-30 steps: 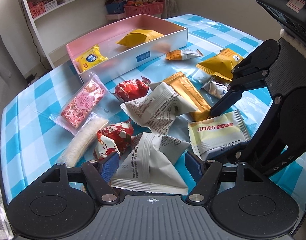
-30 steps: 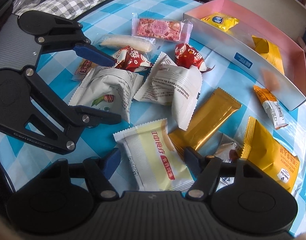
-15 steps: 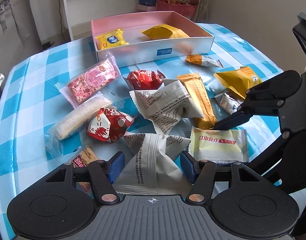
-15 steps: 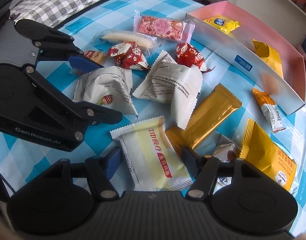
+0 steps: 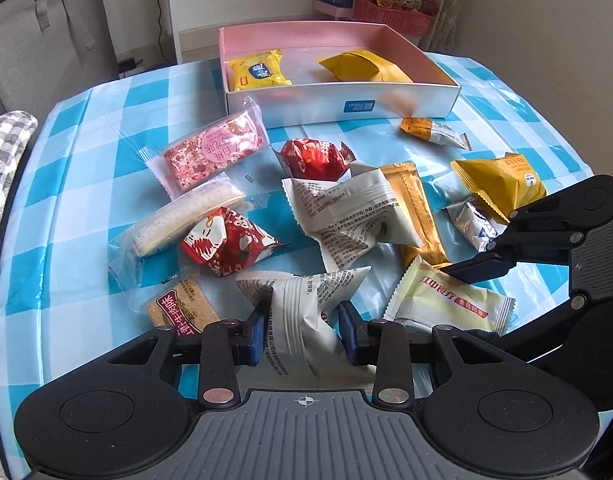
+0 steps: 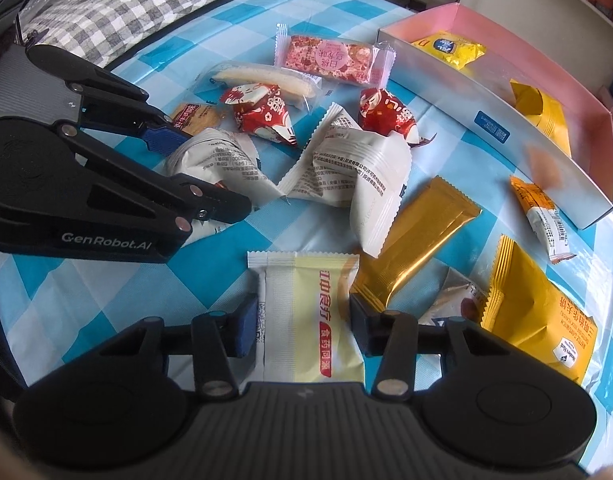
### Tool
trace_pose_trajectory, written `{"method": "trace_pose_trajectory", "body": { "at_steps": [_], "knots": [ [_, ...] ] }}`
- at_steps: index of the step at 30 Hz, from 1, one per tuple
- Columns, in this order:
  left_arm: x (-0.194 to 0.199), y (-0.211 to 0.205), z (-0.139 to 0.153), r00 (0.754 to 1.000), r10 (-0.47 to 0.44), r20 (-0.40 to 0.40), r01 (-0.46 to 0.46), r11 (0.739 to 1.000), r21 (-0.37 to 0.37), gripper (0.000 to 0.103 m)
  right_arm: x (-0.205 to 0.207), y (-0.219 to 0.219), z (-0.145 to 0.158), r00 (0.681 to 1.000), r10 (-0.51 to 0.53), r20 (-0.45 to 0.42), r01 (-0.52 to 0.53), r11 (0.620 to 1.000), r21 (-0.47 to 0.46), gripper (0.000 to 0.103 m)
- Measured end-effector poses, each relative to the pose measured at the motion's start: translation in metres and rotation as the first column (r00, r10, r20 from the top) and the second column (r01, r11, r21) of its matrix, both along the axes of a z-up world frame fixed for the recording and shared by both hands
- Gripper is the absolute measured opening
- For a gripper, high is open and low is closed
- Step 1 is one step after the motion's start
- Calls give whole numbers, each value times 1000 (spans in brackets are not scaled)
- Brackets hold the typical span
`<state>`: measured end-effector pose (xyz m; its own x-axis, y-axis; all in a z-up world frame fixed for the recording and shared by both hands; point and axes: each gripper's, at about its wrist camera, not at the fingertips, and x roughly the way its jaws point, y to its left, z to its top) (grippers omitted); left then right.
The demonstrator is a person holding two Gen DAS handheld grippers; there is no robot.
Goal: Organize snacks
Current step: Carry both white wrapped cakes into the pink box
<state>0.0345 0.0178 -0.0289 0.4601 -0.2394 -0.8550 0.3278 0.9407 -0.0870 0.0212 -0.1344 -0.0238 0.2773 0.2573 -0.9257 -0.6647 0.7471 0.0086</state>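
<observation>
A crinkled white pouch (image 5: 306, 312) with grey print sits pinched between the blue pads of the left gripper (image 5: 304, 330), which is closed on it, the bag bulging up between the fingers. To that gripper's right, a flat pale-yellow packet (image 6: 306, 312) with red Chinese lettering and serrated ends lies between the fingers of the right gripper (image 6: 302, 328), whose pads sit against its edges; whether they truly squeeze it I cannot tell. Ahead of both lie a second white pouch (image 5: 346, 216), a glossy gold bar wrapper (image 6: 418, 240) and two red foil sweets. Farther ahead stands the pink-lined box (image 5: 386, 98), holding two yellow packs. The left gripper's body reads "GenRobot.AI". Blue-checked tablecloth (image 5: 66, 240) shows bare to the left.
</observation>
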Motion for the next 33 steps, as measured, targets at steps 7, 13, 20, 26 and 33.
{"method": "trace_pose_trajectory", "body": {
  "at_steps": [7, 13, 20, 26, 33],
  "knots": [
    [-7, -3, 16, 999, -7, 53, 7, 1000, 4, 33, 2, -7, 13, 999, -35, 19, 35, 999, 33, 44],
    [-8, -3, 31, 997, 2, 78, -1, 1000, -15, 33, 6, -14, 26, 997, -68, 32, 66, 995, 73, 44],
    [-4, -4, 47, 992, 28, 120, -25, 999, -29, 33, 17, -27, 45, 987, -145, 63, 137, 983, 120, 44],
    [8, -2, 53, 990, 74, 121, -65, 995, -78, 33, 33, -44, 55, 969, -230, 87, 216, 965, 147, 44],
    [27, -6, 61, 982, 148, 119, -128, 979, -160, 33, 58, -66, 68, 927, -359, 109, 334, 921, 199, 44]
  ]
}}
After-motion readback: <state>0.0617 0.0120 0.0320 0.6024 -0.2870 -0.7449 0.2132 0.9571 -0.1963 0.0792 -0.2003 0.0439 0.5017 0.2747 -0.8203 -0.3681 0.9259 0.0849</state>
